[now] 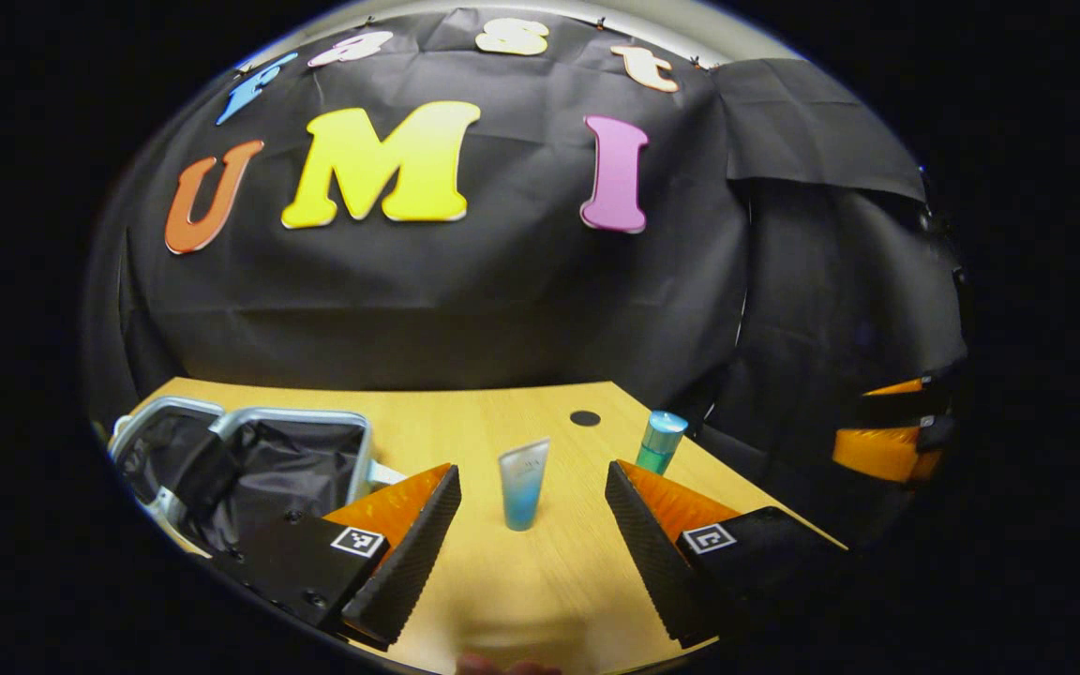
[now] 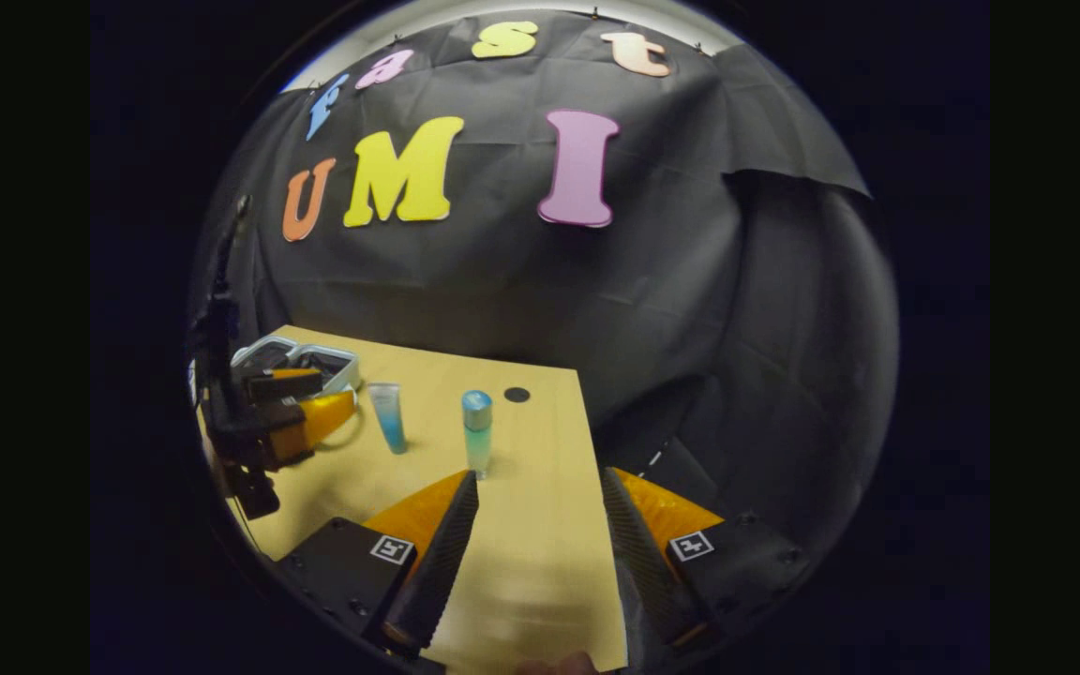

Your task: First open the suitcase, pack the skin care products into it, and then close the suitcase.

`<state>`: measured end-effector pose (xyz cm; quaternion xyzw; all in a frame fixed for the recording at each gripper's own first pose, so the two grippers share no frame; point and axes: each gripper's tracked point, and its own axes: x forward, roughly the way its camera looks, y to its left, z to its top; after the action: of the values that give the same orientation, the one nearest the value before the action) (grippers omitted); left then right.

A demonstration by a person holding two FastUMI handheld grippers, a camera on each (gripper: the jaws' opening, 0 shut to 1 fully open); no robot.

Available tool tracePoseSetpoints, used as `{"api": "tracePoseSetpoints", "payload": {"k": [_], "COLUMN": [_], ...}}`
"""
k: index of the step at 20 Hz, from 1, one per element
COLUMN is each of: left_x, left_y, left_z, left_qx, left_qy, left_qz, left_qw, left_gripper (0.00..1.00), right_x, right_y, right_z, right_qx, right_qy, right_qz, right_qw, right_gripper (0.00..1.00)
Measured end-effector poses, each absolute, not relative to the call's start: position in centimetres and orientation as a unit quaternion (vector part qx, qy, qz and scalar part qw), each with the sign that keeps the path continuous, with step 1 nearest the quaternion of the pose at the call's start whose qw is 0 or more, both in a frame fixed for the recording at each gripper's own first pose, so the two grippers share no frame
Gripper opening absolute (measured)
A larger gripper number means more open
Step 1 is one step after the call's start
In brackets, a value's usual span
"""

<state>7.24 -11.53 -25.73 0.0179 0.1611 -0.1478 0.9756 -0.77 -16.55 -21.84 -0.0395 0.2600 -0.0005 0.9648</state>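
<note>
The small silver-framed suitcase with a black fabric lining [image 1: 249,459] lies open at the left end of the pale wooden bench [image 1: 502,591], lid back, so its hollow is ready to take the products. Just to its right stands the translucent blue squeeze tube [image 1: 523,486], upright on its cap and squarely ahead of the left gripper [image 1: 531,525], whose fingers are spread wide and hold nothing, probably lined up for a grasp. Further right stands the slim teal bottle with a blue cap [image 2: 477,433], ahead of the right gripper [image 2: 535,553], likewise open and empty.
</note>
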Motion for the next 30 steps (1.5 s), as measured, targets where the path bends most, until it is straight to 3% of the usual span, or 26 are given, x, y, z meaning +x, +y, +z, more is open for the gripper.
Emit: {"api": "tracePoseSetpoints", "payload": {"k": [4,12,17,19,20,21,22,23,24,25,26,30], "left_x": [10.5,13.7,14.9,15.0,15.0,14.9,14.5,13.9,13.0,12.2,11.3,7.4], "left_y": [-12.2,-11.9,-11.8,-11.6,-11.4,-11.3,-11.2,-11.1,-11.0,-10.7,-10.5,-8.4], "left_z": [-31.5,-36.9,-37.5,-37.5,-37.7,-37.6,-37.5,-37.3,-36.7,-36.0,-35.1,-31.6], "left_qx": [0.028,0.034,0.043,0.042,0.045,0.043,0.039,0.031,0.021,0.013,0.004,-0.012], "left_qy": [0.211,0.263,0.276,0.279,0.284,0.287,0.293,0.298,0.302,0.304,0.305,0.312], "left_qz": [-0.146,-0.164,-0.165,-0.166,-0.165,-0.166,-0.167,-0.168,-0.168,-0.166,-0.163,-0.144], "left_qw": [0.966,0.95,0.946,0.945,0.943,0.942,0.941,0.939,0.938,0.938,0.938,0.939], "left_gripper": [1.0,0.97,0.7,0.47,0.46,0.52,0.44,0.42,0.42,0.48,0.4,0.39], "right_x": [-1.5,-0.6,0.6,1.2,1.5,2.1,2.7,3.5,4.5,5.3,6.2,9.7], "right_y": [-18.7,-18.4,-17.4,-16.8,-16.3,-15.8,-15.1,-14.3,-13.5,-12.5,-11.5,-8.0], "right_z": [-22.5,-23.6,-24.3,-24.9,-25.3,-25.8,-26.4,-27.2,-28.1,-29.2,-30.4,-34.6], "right_qx": [-0.047,-0.045,-0.049,-0.049,-0.048,-0.047,-0.044,-0.04,-0.033,-0.026,-0.018,0.01], "right_qy": [0.274,0.287,0.288,0.289,0.289,0.289,0.29,0.29,0.29,0.293,0.297,0.318], "right_qz": [-0.018,-0.025,-0.018,-0.012,-0.006,-0.001,0.009,0.017,0.028,0.036,0.044,0.073], "right_qw": [0.961,0.956,0.956,0.956,0.956,0.956,0.956,0.956,0.956,0.955,0.954,0.945], "right_gripper": [0.79,0.8,0.81,0.8,0.8,0.8,0.8,0.8,0.8,0.8,0.8,0.8]}}
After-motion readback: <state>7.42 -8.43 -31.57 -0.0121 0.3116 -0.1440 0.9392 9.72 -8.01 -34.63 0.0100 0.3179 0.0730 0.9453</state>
